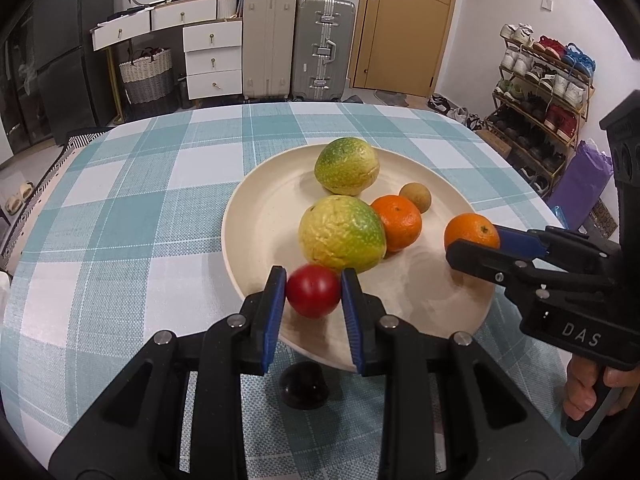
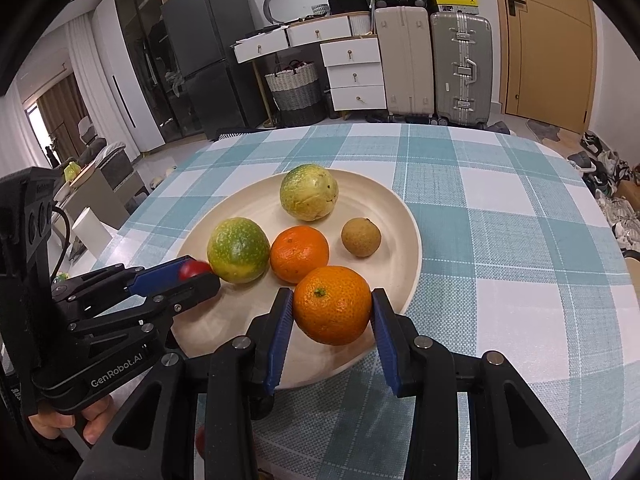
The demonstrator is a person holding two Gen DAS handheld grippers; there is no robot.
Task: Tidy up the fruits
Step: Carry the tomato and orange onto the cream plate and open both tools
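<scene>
The checked tabletop (image 1: 120, 200) carries a cream plate (image 1: 256, 216) before me. On it sit two green-yellow fruits (image 1: 342, 234), one far (image 1: 346, 165), an orange (image 1: 398, 222) between, and a small brown fruit (image 1: 415, 197) at the far right. My right gripper (image 2: 332, 312) clamps another orange (image 2: 332, 304) over the near rim. My left gripper (image 1: 313, 296) pinches a red fruit (image 1: 313, 295) at the plate's near left edge.
</scene>
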